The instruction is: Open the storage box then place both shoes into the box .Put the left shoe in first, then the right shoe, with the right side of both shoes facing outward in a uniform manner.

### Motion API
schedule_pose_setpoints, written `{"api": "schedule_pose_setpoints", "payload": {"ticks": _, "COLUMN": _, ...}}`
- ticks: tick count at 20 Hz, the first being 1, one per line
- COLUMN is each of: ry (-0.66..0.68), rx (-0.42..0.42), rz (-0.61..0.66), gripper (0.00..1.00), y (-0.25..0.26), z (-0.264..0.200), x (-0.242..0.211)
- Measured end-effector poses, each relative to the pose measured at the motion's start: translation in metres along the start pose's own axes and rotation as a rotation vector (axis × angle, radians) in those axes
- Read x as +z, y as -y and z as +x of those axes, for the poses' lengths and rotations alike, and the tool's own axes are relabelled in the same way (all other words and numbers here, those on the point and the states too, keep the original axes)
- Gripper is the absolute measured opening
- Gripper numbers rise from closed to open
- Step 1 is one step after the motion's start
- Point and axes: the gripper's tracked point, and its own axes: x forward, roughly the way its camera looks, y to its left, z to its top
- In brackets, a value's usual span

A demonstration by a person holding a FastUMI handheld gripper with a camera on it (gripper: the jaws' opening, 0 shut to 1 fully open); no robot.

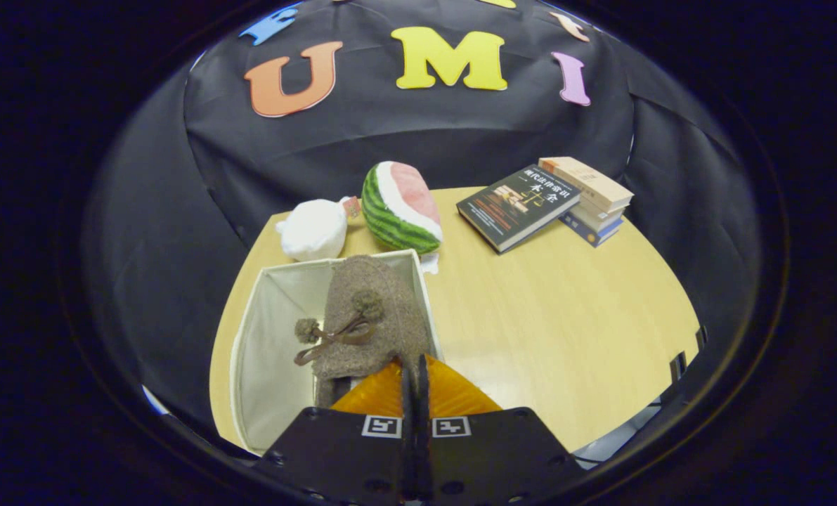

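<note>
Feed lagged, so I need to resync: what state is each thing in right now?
gripper: shut on the shoe's heel edge.
shoe: held over the box, toe away.
storage box: open, on the table.
watermelon plush: resting beyond the box.
white plush: beside the watermelon.
books: stacked, one leaning, closed.

The gripper (413, 369) sits at the bottom centre of the frame, pointing up toward the middle. Its two orange fingers (376, 395) are drawn together, only a thin dark seam between the black inner pads. They seem to pinch the shoe's (369, 316) rim, though the contact itself is hard to see.
</note>
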Motion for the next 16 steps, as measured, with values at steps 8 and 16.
{"api": "schedule_pose_setpoints", "payload": {"ticks": 8, "ry": 0.107, "rx": 0.044, "rz": -0.042, "gripper": 0.28, "y": -0.009, "z": -0.011, "x": 0.028}}
{"api": "schedule_pose_setpoints", "payload": {"ticks": 16, "ry": 0.290, "rx": 0.077, "rz": -0.051, "gripper": 0.89, "y": 0.015, "z": -0.070, "x": 0.067}}
